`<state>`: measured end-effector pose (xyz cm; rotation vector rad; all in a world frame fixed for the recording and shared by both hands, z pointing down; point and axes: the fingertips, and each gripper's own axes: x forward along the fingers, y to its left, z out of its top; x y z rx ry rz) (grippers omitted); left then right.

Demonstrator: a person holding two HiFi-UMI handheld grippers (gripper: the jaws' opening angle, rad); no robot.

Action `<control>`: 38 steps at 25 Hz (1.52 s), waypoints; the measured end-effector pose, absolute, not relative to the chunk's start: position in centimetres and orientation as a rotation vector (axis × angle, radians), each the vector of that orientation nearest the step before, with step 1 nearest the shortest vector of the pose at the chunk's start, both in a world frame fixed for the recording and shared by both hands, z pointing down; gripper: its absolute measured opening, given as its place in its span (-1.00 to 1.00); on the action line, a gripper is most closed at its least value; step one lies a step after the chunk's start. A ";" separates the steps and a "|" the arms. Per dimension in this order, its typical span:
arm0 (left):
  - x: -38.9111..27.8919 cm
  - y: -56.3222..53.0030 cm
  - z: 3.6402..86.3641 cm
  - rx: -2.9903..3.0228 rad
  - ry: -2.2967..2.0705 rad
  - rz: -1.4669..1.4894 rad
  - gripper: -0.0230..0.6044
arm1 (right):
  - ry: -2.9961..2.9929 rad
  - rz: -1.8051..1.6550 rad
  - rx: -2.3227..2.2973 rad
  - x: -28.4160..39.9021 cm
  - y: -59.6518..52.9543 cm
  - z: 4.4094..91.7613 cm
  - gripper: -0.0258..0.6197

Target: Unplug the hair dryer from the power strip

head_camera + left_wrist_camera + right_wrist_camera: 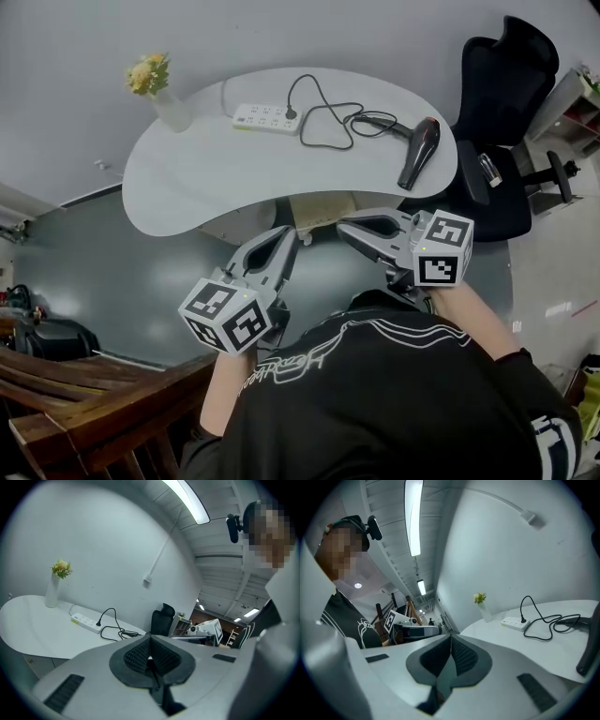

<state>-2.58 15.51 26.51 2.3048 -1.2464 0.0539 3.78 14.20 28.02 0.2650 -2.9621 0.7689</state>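
Left claw (287,236) and right claw (347,229) are hovering closed, empty, well off the power strip (265,117); hair dryer (419,152) is sitting plugged in.

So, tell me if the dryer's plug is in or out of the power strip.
In: the black plug sits seated in the white power strip, its cord looping to the hair dryer.

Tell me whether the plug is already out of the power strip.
No, the black plug sits in the white power strip.
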 end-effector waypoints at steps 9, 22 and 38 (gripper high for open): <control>-4.8 9.7 28.6 2.275 -1.263 0.094 -0.92 | -2.967 0.819 0.247 1.6 7.7 29.6 -0.93; -9.0 -6.0 31.4 2.219 -1.293 0.186 -0.92 | -2.949 0.881 0.281 -2.1 -8.0 31.2 -0.93; -15.4 -14.9 34.0 2.176 -1.429 0.307 -0.91 | -2.901 0.861 0.312 -4.7 -14.8 33.4 -0.93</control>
